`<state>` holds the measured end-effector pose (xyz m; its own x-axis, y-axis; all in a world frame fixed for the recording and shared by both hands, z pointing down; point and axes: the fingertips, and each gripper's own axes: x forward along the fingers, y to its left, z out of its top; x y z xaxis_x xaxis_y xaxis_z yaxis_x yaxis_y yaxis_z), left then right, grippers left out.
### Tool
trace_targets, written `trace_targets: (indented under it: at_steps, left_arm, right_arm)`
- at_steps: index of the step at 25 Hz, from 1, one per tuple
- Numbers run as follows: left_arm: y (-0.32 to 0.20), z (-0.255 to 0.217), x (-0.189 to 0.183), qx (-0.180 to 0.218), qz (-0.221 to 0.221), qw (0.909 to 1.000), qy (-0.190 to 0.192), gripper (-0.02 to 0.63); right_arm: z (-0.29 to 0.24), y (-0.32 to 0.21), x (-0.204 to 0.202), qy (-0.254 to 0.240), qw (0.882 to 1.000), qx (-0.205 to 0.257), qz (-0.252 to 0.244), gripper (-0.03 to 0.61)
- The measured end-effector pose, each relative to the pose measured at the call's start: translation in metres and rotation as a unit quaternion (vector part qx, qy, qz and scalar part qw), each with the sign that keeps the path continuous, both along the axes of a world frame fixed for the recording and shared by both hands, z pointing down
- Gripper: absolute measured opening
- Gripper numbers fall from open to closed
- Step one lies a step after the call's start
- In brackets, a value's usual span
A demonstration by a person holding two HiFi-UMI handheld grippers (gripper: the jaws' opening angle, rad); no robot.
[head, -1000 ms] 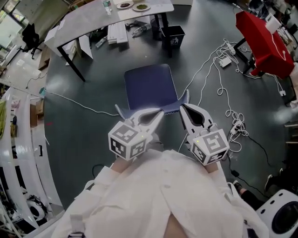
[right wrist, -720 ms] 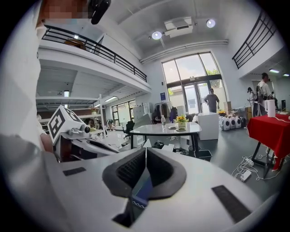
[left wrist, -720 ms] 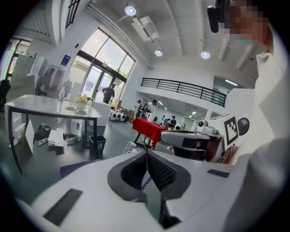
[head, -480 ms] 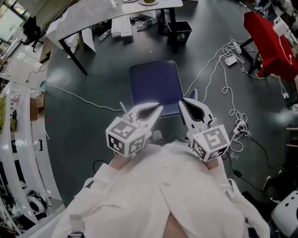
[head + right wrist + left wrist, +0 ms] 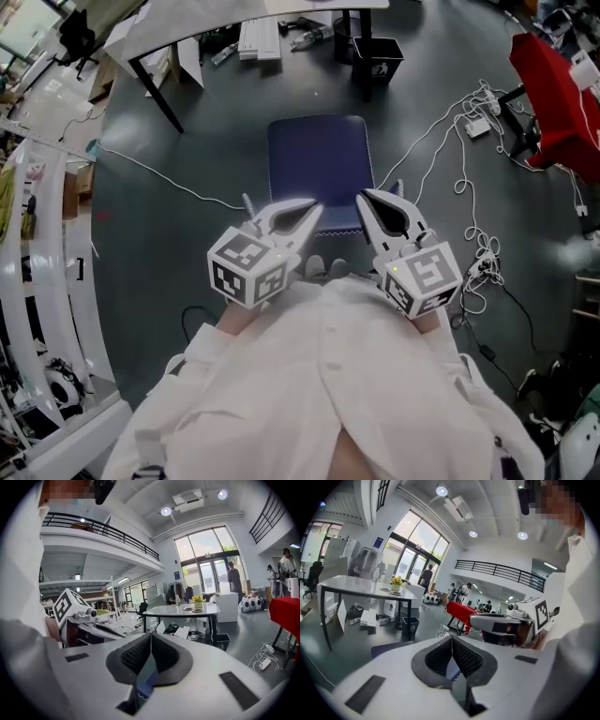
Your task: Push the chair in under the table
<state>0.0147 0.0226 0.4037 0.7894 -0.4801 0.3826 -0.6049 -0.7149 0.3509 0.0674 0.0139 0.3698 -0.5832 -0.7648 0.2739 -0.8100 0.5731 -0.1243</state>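
Observation:
The blue chair (image 5: pixel 317 169) stands on the dark floor with its seat facing the white table (image 5: pixel 178 33) at the top of the head view. Its backrest's top edge, with white zigzag stitching, lies right under both gripper tips. My left gripper (image 5: pixel 317 208) and right gripper (image 5: pixel 362 197) are side by side, both shut, pads meeting at the tips. In the left gripper view (image 5: pixel 451 639) and the right gripper view (image 5: pixel 151 637), blue fabric shows through the gap behind the closed pads. I cannot tell whether the tips touch the backrest. The table (image 5: pixel 187 612) stands ahead.
A black bin (image 5: pixel 377 58) stands by the table leg, with white boxes (image 5: pixel 258 37) under the table. White cables (image 5: pixel 459 159) sprawl over the floor at the right, near a red covered stand (image 5: pixel 558 94). White curved frames (image 5: pixel 37 281) line the left side.
Both grippers and the chair have moved forward together toward the table. The table now sits higher in the head view. Both grippers stayed shut.

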Motion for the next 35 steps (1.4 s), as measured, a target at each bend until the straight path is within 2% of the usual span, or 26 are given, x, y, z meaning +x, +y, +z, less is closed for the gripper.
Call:
trace_targets:
  at_steps: [6, 13, 20, 23, 30, 35]
  left_arm:
    - [0.003, -0.001, 0.004, -0.001, -0.011, 0.9998, -0.014, 0.015]
    - [0.011, 0.011, 0.007, -0.014, -0.016, 0.9994, -0.029, 0.015]
    - [0.013, 0.015, 0.000, -0.020, -0.032, 0.9989, -0.027, 0.015]
    - [0.016, 0.025, -0.002, -0.023, -0.033, 0.9979, -0.052, 0.015]
    - [0.024, 0.047, -0.007, -0.020, -0.005, 0.9931, -0.116, 0.015]
    - [0.025, 0.062, -0.006, -0.017, 0.009, 0.9901, -0.139, 0.015]
  right_arm:
    - [-0.001, 0.002, -0.010, 0.012, 0.999, -0.002, -0.050, 0.032]
    - [0.005, 0.004, -0.003, 0.012, 0.998, -0.012, -0.058, 0.032]
    - [0.017, 0.010, 0.000, 0.026, 0.998, -0.029, -0.057, 0.032]
    - [0.021, 0.012, 0.003, 0.037, 0.997, -0.032, -0.058, 0.032]
    - [0.031, 0.019, -0.001, 0.053, 0.995, -0.040, -0.080, 0.034]
    - [0.058, 0.028, -0.005, 0.078, 0.988, -0.078, -0.108, 0.034]
